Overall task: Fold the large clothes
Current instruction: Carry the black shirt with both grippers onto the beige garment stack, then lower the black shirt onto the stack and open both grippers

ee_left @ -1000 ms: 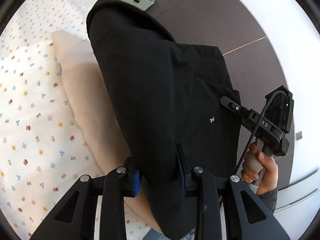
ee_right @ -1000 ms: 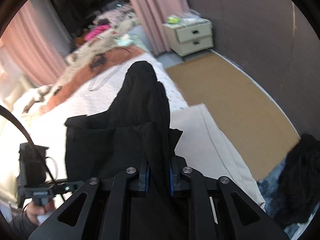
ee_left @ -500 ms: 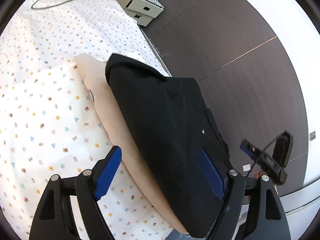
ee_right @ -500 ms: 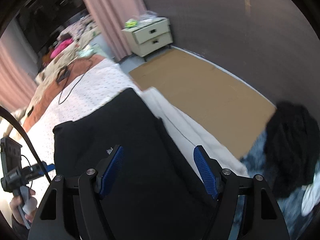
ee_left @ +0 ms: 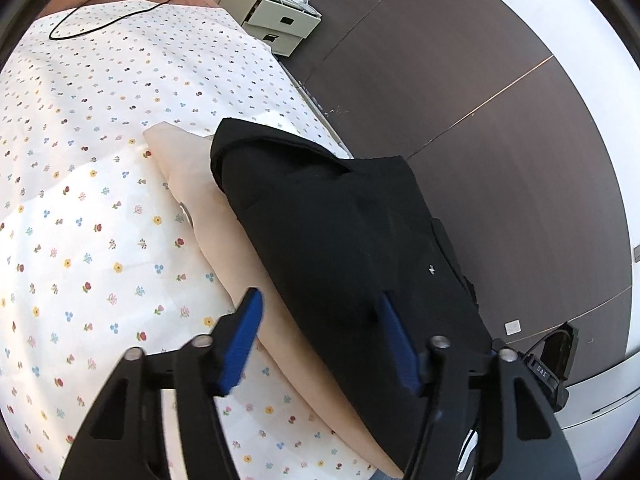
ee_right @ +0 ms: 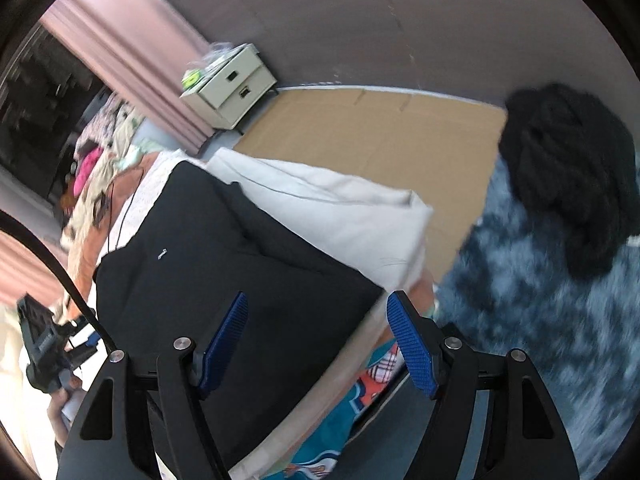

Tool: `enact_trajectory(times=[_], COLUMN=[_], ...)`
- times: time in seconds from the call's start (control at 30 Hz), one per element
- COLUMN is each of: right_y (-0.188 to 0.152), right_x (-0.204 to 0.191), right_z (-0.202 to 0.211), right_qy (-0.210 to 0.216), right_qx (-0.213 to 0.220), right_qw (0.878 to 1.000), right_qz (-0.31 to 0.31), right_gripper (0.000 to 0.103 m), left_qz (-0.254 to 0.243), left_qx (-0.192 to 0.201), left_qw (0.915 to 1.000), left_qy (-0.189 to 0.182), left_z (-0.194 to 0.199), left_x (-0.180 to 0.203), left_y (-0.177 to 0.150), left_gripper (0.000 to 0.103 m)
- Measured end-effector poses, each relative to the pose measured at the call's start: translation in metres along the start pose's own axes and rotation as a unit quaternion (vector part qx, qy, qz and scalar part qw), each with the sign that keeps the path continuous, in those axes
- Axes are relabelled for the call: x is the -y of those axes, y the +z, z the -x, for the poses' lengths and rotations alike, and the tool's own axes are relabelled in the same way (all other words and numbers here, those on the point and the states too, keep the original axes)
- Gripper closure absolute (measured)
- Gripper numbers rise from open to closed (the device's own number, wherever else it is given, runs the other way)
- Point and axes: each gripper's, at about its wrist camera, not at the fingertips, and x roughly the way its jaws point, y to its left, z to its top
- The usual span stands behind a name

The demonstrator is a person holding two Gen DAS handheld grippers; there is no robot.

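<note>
A folded black garment (ee_left: 340, 240) lies on top of a folded beige garment (ee_left: 208, 216) near the bed's edge. It also shows in the right wrist view (ee_right: 224, 264), resting on a white folded cloth (ee_right: 340, 216). My left gripper (ee_left: 320, 340) is open and empty, its blue pads just above the black garment's near end. My right gripper (ee_right: 320, 340) is open and empty over the garment's near corner. The right gripper's body shows at the lower right of the left wrist view (ee_left: 552, 360).
The bed has a white floral sheet (ee_left: 80, 200) with a black cable (ee_left: 112, 20) at its far end. A cream drawer unit (ee_right: 228, 88) stands by pink curtains (ee_right: 132, 56). A dark clothes heap (ee_right: 572, 184) lies on a blue rug (ee_right: 540, 320) beside cardboard flooring (ee_right: 360, 128).
Both grippers let go of the black garment and opened. The garment dropped flat onto the beige one. Both grippers have pulled back; the right one swung to the right.
</note>
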Motion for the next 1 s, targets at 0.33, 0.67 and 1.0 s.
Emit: enact_trajectory(times=[0.33,0.67,1.0], right_y=[0.022,0.049,0.004], right_x=[0.021,0.028,-0.02], right_z=[-0.022,-0.028,0.011], right_qy=[0.053,0.032,-0.046], right_qx=[0.01,0.018,0.056], right_qw=[0.998,0.999,0.997], right_qz=[-0.033,-0.028,0.04], right_gripper=[0.092,0.095,0.091], left_qz=[-0.006,-0.032,-0.133], left_qx=[-0.004,-0.005,0.039], left_qw=[0.9999,0.9989,0.9879], left_qy=[0.011,0.033,0.07], left_z=[-0.024,-0.035,-0.019], left_x=[0.002,0.012,0.061], left_y=[0.013,0.014,0.025], left_gripper=[0.063,0.063,0.063])
